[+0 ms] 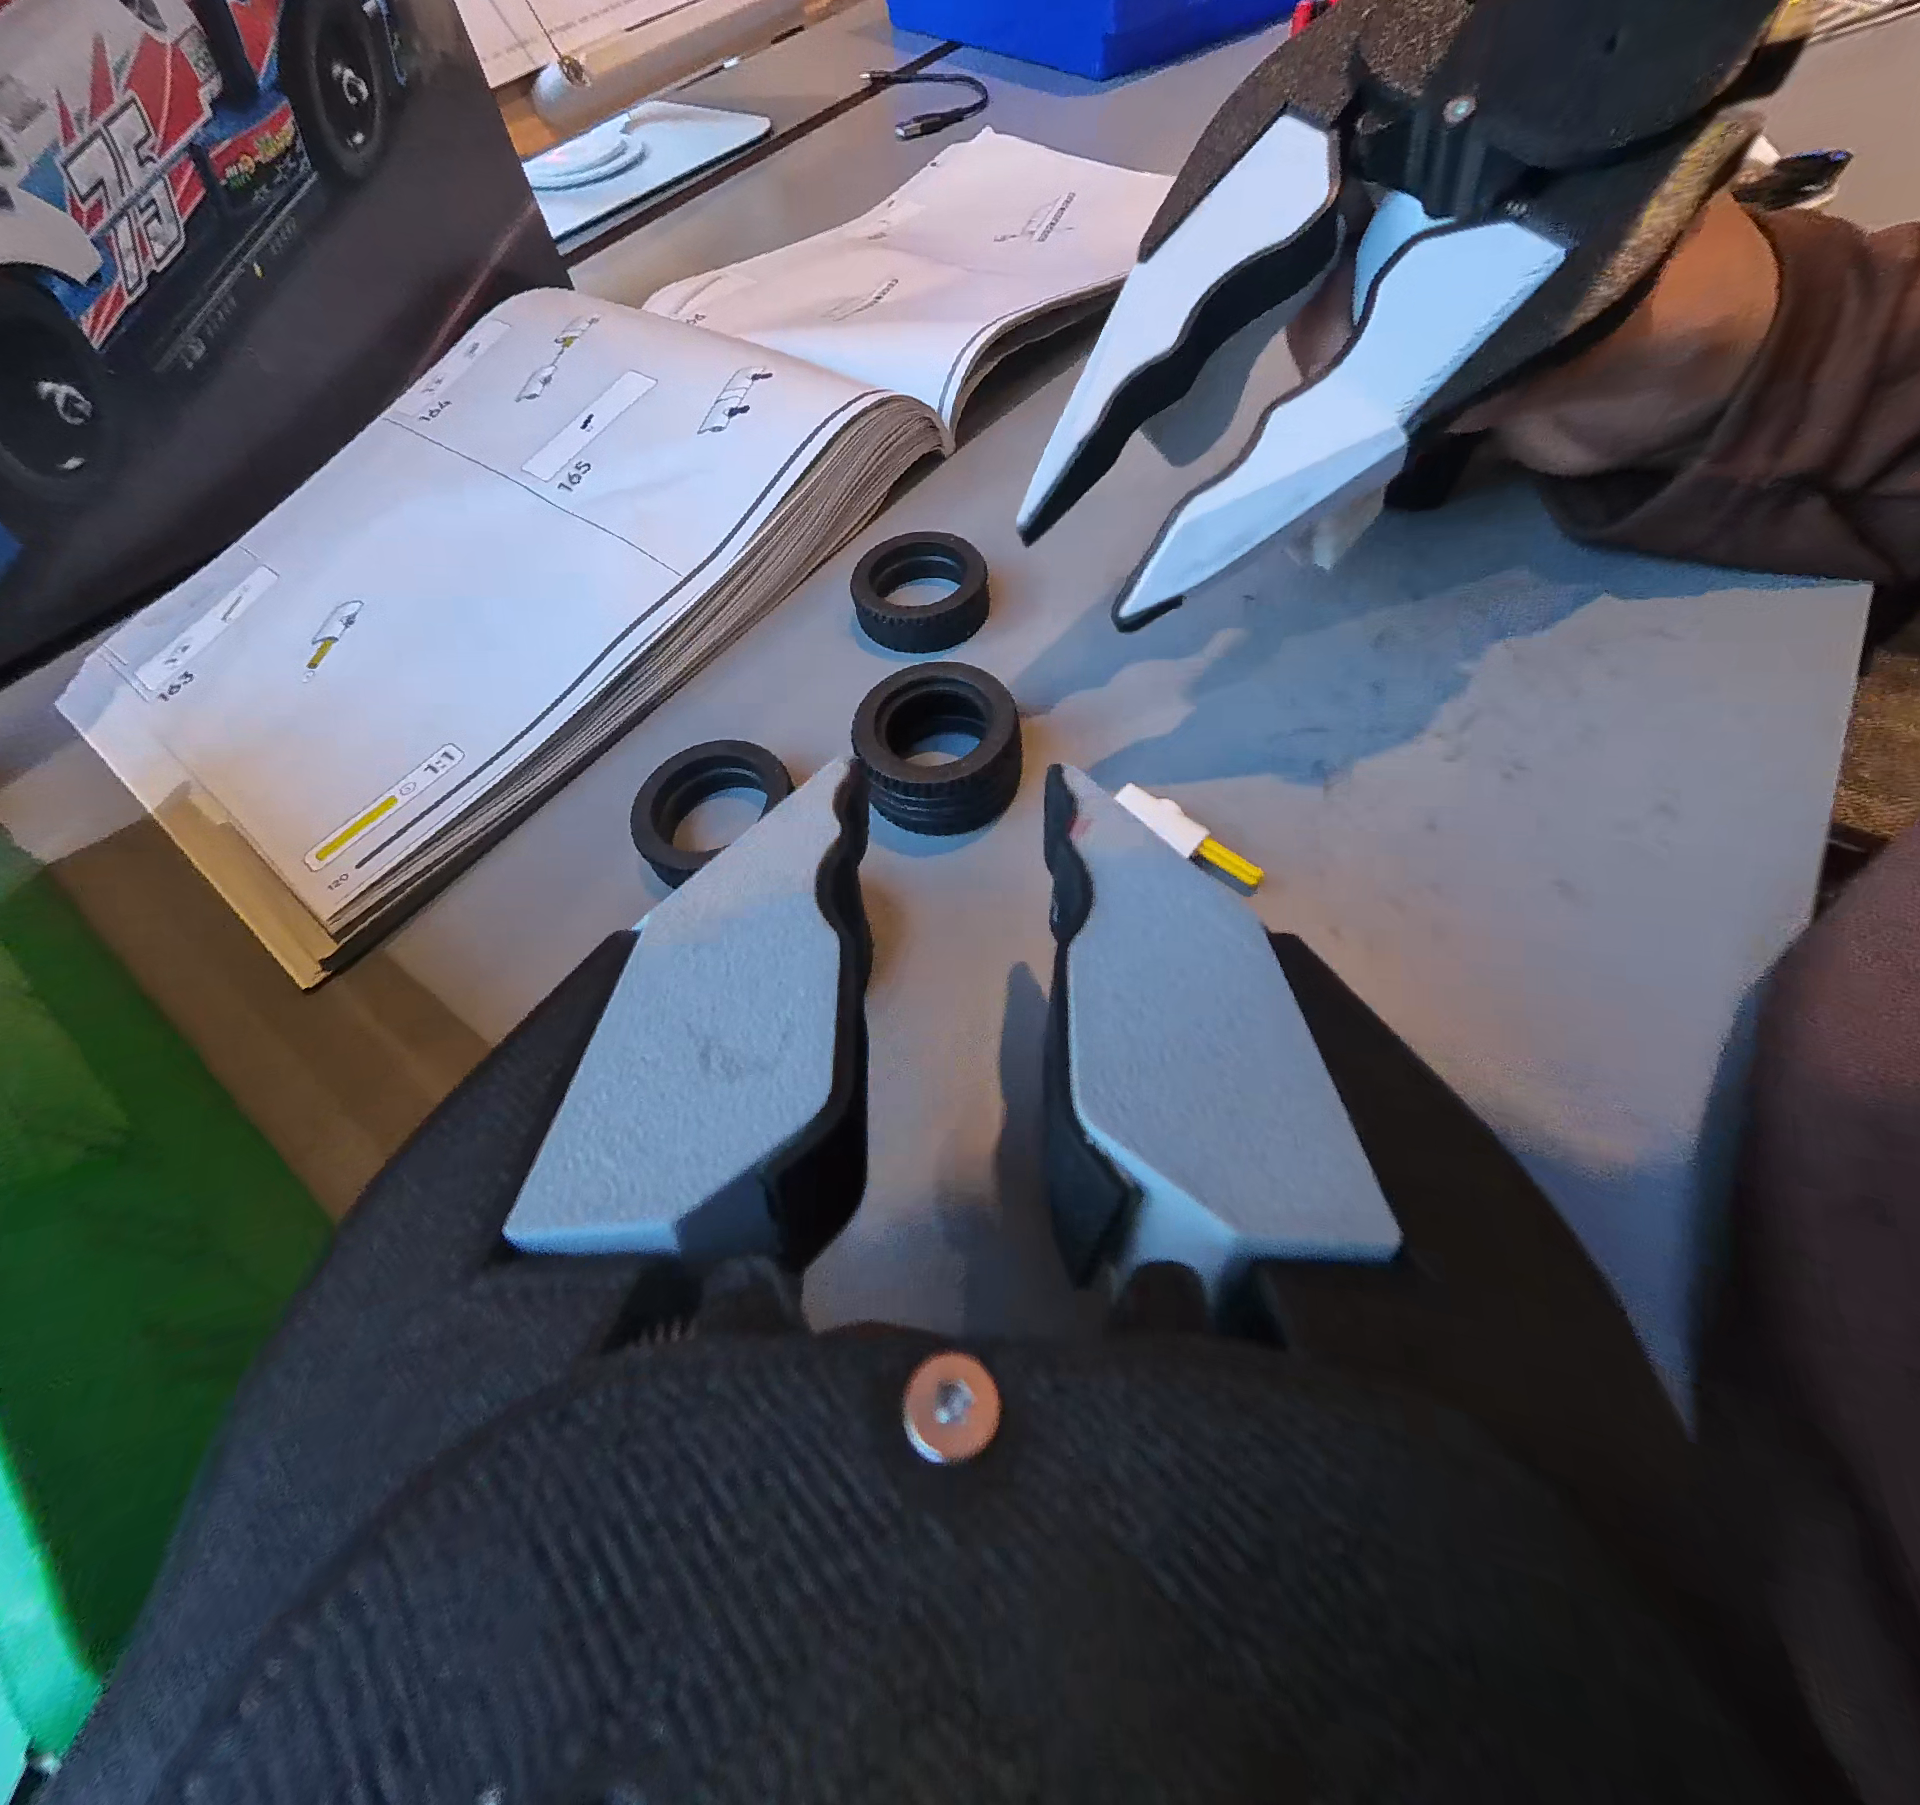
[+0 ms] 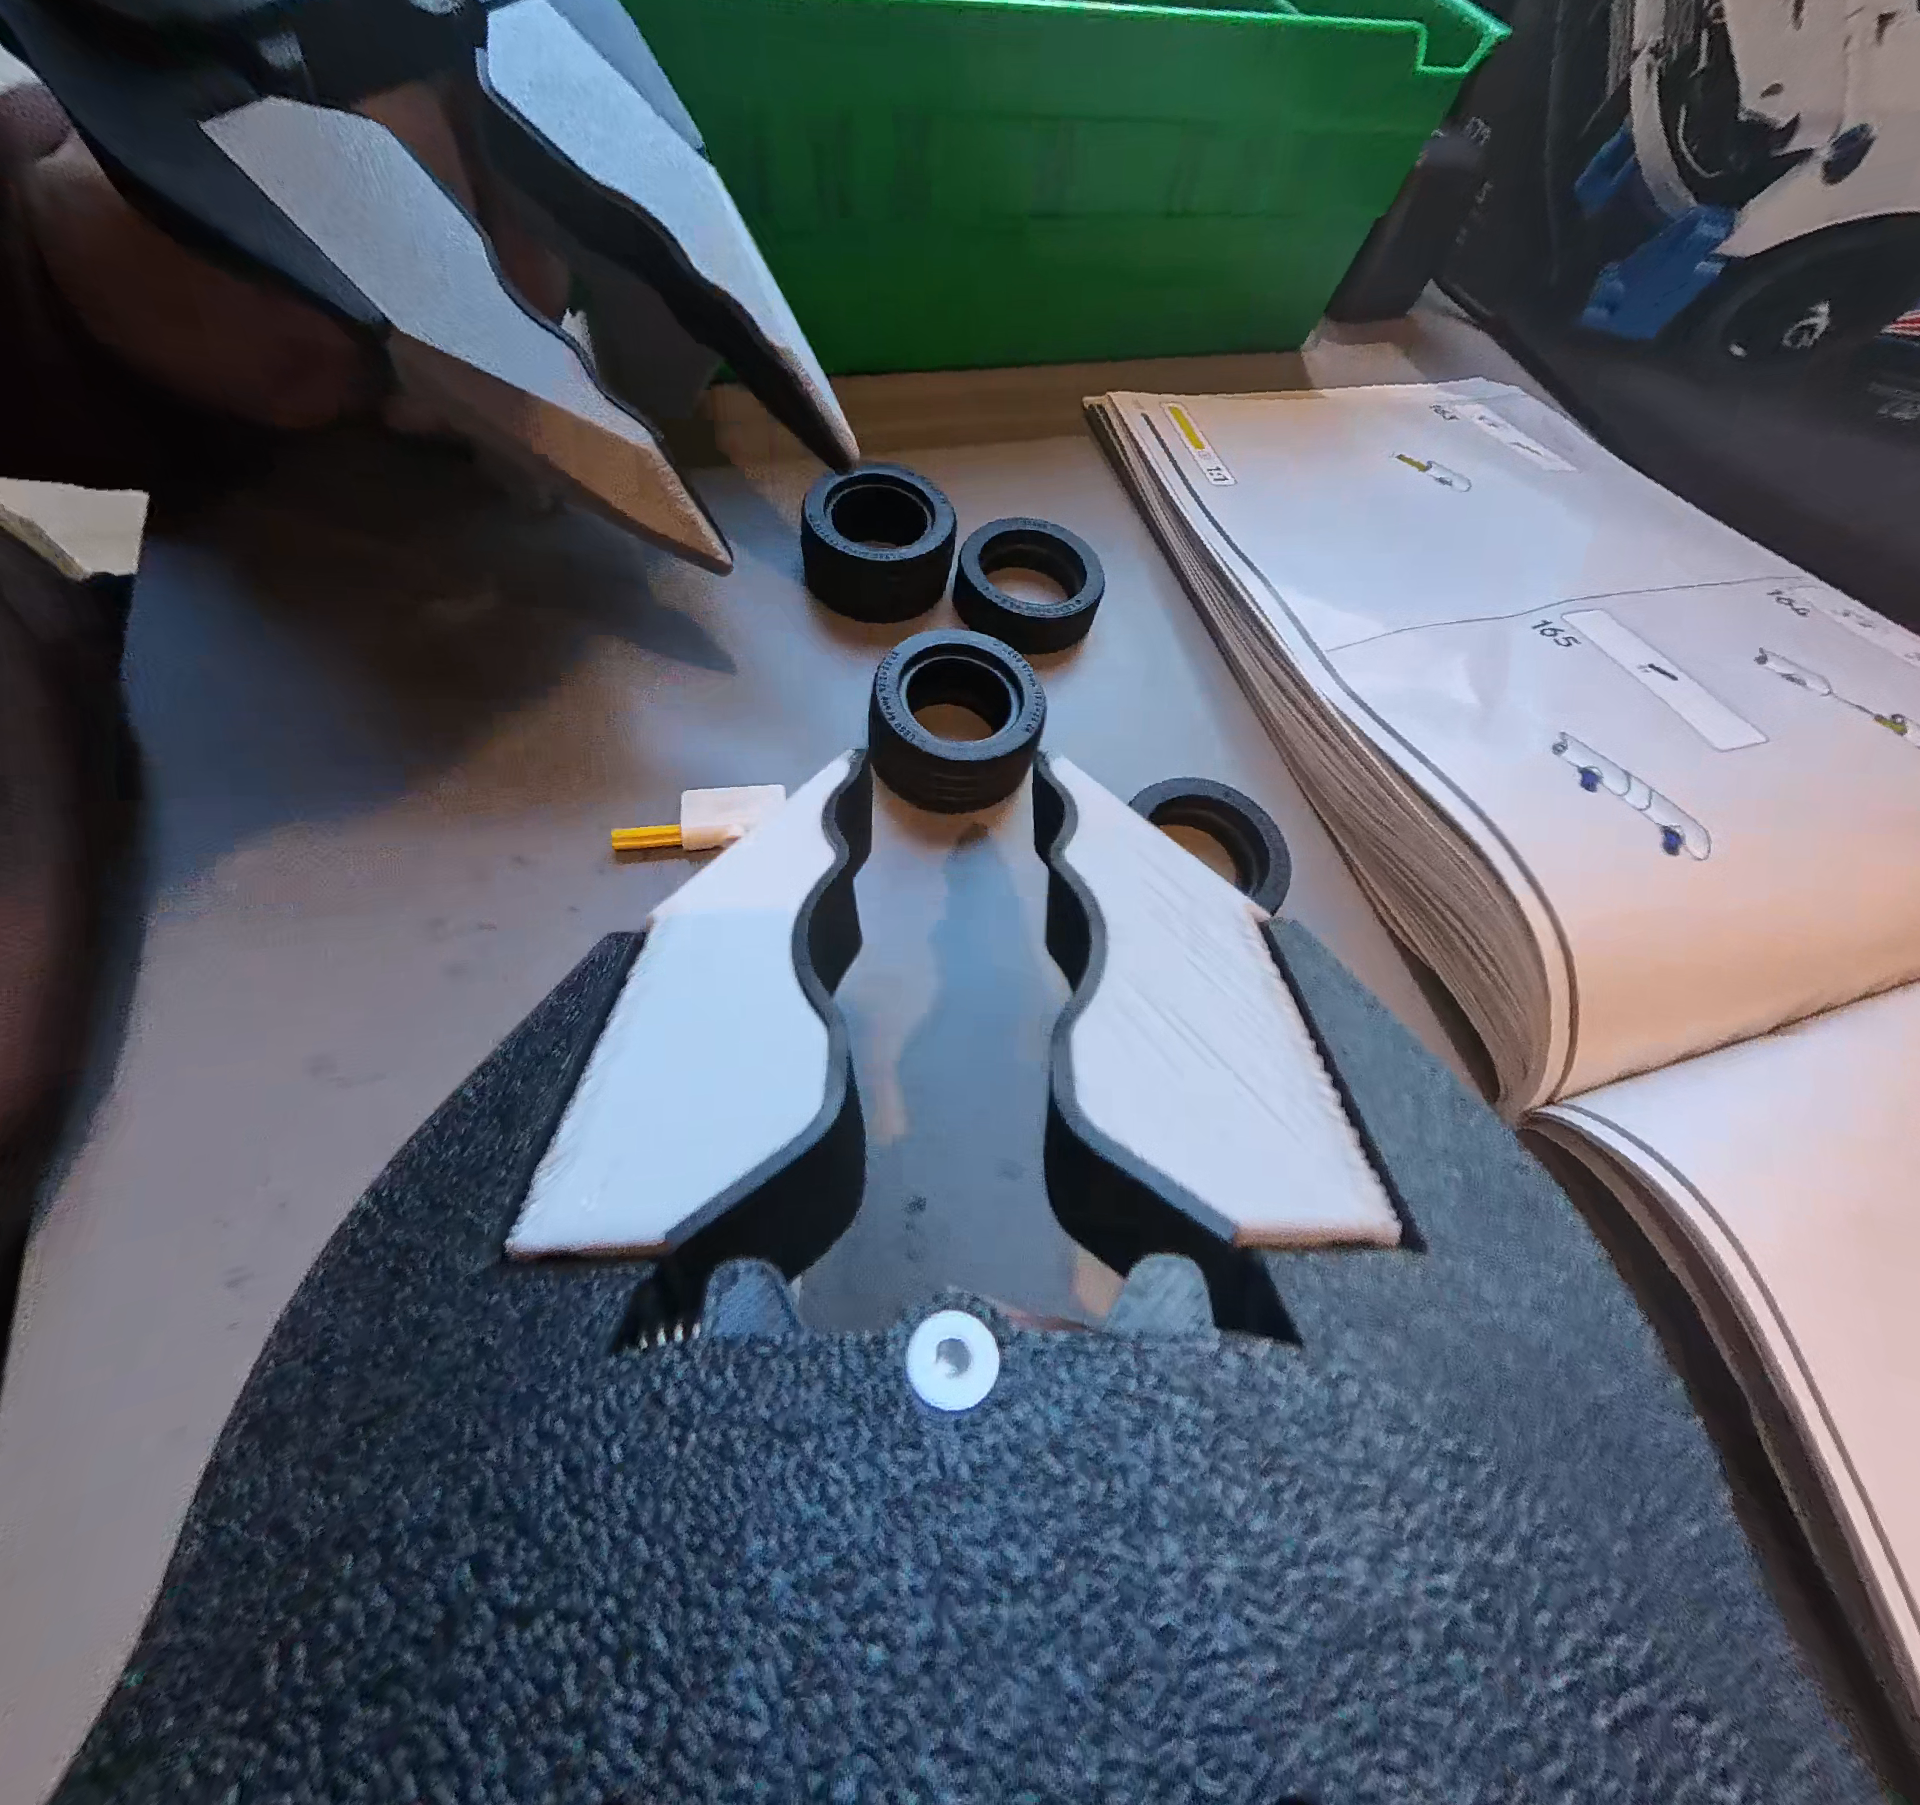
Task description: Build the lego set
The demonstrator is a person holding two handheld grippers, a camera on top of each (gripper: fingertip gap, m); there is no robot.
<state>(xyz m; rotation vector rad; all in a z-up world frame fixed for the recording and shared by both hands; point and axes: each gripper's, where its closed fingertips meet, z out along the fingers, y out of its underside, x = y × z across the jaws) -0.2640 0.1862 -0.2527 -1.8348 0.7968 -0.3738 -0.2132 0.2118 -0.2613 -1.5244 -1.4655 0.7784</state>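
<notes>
Both grippers are spread and pinch nothing. In the left wrist view the left gripper [image 1: 951,784] hangs over the grey table [image 1: 1455,820] with a doubled black tyre [image 1: 937,763] just past its tips, single tyres [image 1: 711,809] left and farther off [image 1: 918,590], and a white-and-yellow piece [image 1: 1190,833] right. The right gripper [image 2: 951,768] flanks another tyre stack [image 2: 956,737]. An open manual [image 2: 1507,716] lies right, a green bin [image 2: 1039,197] far.
</notes>
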